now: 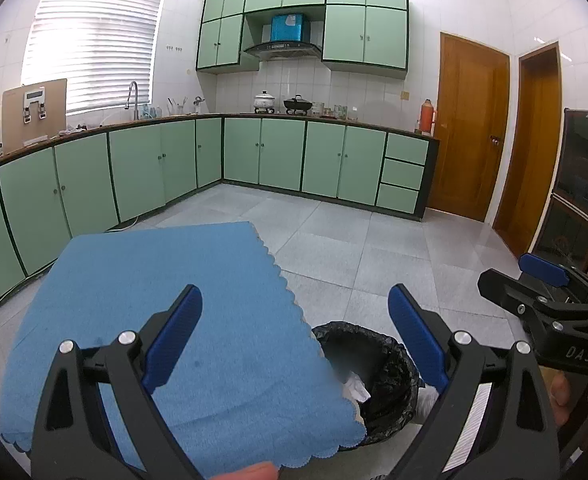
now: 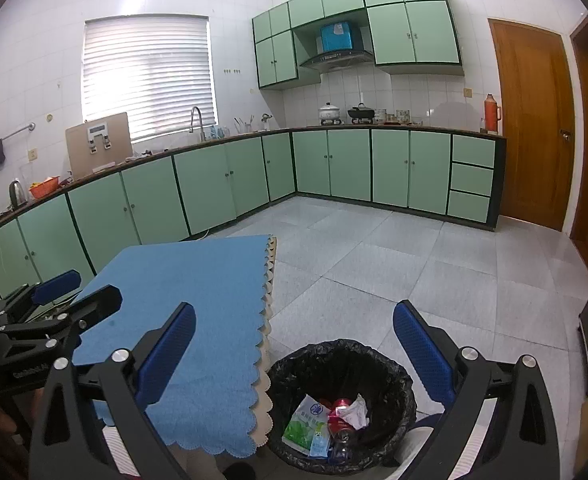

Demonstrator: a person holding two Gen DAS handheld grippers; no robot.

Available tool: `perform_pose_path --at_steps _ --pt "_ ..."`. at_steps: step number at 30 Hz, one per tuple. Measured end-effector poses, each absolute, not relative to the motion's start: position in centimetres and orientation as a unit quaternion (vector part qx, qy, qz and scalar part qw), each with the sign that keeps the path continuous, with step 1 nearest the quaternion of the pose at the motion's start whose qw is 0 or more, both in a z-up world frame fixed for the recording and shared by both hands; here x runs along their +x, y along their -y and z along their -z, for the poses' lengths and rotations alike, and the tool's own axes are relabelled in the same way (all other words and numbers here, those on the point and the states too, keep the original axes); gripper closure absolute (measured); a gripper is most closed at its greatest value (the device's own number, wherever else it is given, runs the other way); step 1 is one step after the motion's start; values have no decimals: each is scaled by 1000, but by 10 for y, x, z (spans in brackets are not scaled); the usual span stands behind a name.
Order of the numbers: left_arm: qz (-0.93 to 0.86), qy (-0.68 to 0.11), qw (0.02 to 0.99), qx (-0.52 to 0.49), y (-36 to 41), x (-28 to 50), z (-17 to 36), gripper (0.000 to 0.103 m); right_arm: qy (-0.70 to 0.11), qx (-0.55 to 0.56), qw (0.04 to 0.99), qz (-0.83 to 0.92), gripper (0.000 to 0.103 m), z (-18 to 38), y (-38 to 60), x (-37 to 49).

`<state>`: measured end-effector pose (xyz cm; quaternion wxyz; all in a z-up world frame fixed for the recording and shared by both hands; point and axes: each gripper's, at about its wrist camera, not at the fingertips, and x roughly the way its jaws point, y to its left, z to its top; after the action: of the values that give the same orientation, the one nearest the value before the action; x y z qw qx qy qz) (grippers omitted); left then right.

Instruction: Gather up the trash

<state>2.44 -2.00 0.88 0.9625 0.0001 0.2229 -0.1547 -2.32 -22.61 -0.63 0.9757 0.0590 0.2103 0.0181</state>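
Both tongs, left tongs [image 1: 294, 336] and right tongs [image 2: 294, 356], hover released and empty. The trash, a carton [image 2: 306, 426], can [image 2: 340, 412] and crumpled paper [image 2: 354, 410], lies inside the bin [image 2: 394, 364] beside the cloth-covered counter [image 2: 198, 300]. Risk: a careless sweep could snag the cloth or tip the bin.
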Motion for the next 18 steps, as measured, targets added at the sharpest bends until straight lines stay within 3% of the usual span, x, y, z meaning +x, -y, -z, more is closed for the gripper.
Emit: perform_pose_path --at_steps 18 --pt "154 -224 962 -1 19 25 -7 12 -211 58 975 -20 6 7 225 -22"
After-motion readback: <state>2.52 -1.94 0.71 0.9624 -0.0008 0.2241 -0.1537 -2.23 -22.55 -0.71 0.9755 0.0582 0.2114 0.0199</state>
